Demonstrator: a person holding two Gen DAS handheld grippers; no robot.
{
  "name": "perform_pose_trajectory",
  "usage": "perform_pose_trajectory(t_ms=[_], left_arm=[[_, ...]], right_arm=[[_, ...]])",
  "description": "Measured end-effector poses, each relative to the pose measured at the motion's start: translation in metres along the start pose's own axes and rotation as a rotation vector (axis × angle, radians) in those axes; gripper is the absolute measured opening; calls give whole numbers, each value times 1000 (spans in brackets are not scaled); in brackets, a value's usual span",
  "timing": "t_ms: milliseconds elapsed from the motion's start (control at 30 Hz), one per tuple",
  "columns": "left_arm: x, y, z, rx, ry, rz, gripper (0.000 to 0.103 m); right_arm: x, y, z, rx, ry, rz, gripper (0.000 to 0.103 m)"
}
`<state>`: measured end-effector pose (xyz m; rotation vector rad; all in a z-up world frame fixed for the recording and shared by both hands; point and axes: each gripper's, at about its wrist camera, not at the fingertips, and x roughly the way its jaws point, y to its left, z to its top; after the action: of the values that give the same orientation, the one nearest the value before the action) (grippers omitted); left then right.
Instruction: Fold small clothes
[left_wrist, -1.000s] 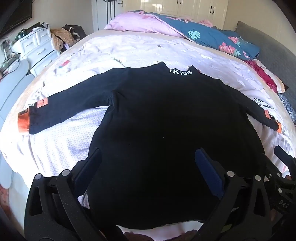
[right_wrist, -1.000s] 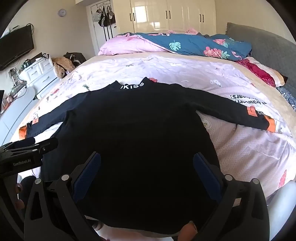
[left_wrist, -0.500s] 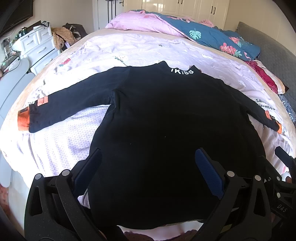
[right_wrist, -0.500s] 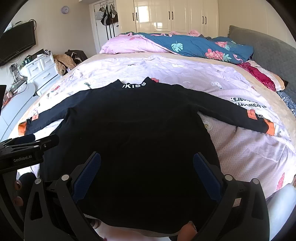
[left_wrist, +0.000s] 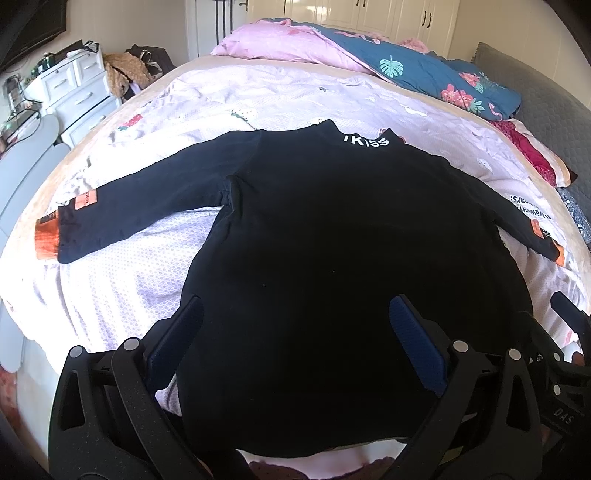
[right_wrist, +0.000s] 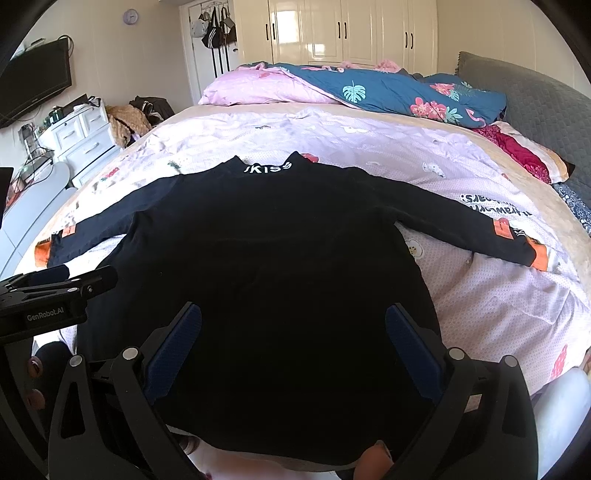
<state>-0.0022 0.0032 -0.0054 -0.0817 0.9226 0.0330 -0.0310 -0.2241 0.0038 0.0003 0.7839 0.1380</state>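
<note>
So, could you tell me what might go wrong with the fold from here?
1. Both sleeves of the shirt lie spread wide; lifting the hem now could drag them crooked.
2. The hem sits at the bed's near edge, so the shirt may slide off.
3. The left gripper and right gripper hover close together, both open, and might collide.
</note>
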Motion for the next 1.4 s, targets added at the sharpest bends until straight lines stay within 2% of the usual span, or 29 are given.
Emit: perform_pose_trajectory(t_ms=[1400], left_arm=[[-1, -14, -1, 37, 1, 11, 94]], right_arm=[[-15, -9, 5, 22, -27, -43, 99]])
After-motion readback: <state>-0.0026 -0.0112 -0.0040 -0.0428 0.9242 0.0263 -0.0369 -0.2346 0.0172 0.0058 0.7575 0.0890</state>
